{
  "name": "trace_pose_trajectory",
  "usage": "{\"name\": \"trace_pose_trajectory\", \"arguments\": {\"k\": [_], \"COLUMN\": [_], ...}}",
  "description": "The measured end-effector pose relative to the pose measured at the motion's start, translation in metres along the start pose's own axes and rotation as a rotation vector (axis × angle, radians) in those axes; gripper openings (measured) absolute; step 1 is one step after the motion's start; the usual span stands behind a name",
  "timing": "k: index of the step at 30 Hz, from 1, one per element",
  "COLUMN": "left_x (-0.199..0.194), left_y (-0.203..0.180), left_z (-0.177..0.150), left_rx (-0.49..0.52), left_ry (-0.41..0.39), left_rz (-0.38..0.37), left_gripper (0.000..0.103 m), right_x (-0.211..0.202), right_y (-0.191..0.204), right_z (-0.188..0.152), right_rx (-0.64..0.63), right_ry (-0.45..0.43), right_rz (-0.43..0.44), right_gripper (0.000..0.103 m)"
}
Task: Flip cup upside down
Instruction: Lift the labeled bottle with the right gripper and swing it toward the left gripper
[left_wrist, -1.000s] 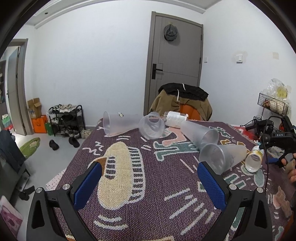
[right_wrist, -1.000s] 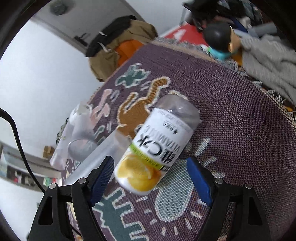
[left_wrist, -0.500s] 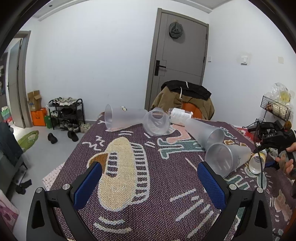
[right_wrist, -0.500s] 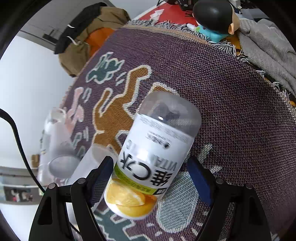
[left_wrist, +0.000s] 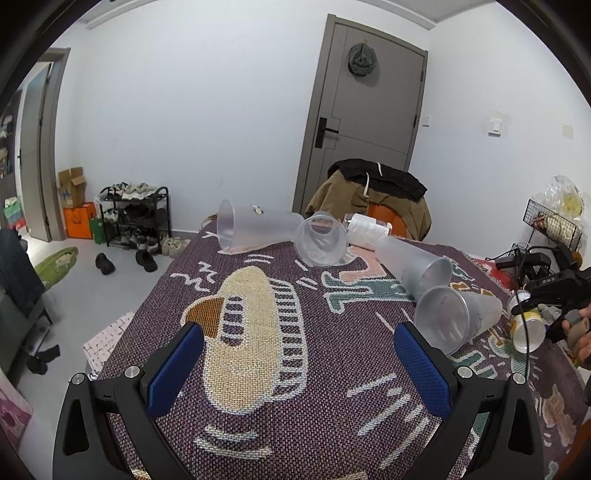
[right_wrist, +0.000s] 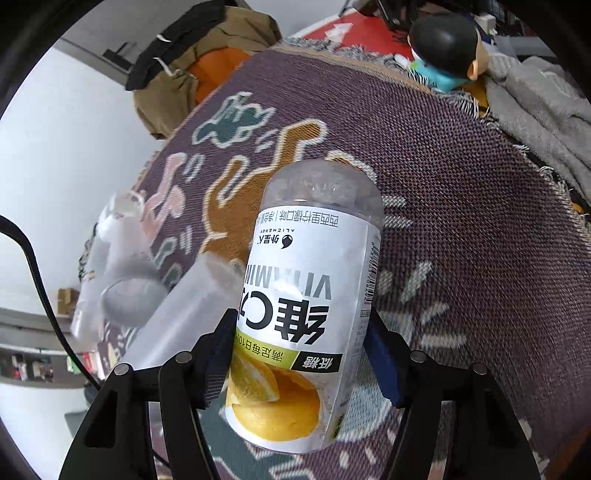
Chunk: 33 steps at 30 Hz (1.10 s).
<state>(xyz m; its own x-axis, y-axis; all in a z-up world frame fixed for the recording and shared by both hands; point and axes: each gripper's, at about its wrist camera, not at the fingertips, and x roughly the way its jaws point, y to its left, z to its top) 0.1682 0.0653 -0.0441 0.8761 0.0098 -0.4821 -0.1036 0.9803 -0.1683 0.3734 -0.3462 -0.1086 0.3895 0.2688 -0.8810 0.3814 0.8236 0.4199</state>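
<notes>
A labelled cup (right_wrist: 310, 317) with white wrap, black lettering and a lemon picture sits between the blue pads of my right gripper (right_wrist: 301, 354), which is shut on its sides. It tilts above the patterned cloth; its clear end points away from me. In the left wrist view the same cup (left_wrist: 526, 326) shows at the far right with the right gripper (left_wrist: 554, 291). My left gripper (left_wrist: 299, 365) is open and empty above the cloth. Several frosted cups lie on their sides: one at the back (left_wrist: 255, 227), one near the right pad (left_wrist: 452, 317).
The purple patterned cloth (left_wrist: 332, 406) covers the table. A chair draped with jackets (left_wrist: 373, 192) stands behind it, before a grey door. A doll (right_wrist: 443, 40) and grey fabric (right_wrist: 546, 107) lie past the cloth's right edge. A shoe rack (left_wrist: 136, 214) stands on the floor at left.
My right gripper moved in around the labelled cup and its jaws narrowed from wide open to closed on it. The left gripper tilted slightly; its jaws stayed open.
</notes>
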Motion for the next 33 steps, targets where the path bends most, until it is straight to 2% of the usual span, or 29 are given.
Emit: {"name": "trace_pose_trajectory", "arguments": {"k": [15,25,33], "left_x": [-0.029,-0.050,-0.063], "left_y": [0.010,0.036,0.058], "left_z": [0.001,0.000,-0.005], "left_rx": [-0.001,-0.016,-0.026], "left_ry": [0.053,0.079,0.080], "left_rz": [0.017,0.041,0.067], "left_gripper": [0.103,0.103,0.103], "right_x": [-0.044,-0.037,-0.016], "right_y": [0.058,0.099,0.133], "right_z": [-0.064,-0.112,-0.149], "right_rx": [-0.220,-0.359,-0.468], "right_ry": [-0.003,0.040,0.092], "right_rz": [0.071,0.082,0.053], "right_gripper": [0.066,0.066,0.066]}}
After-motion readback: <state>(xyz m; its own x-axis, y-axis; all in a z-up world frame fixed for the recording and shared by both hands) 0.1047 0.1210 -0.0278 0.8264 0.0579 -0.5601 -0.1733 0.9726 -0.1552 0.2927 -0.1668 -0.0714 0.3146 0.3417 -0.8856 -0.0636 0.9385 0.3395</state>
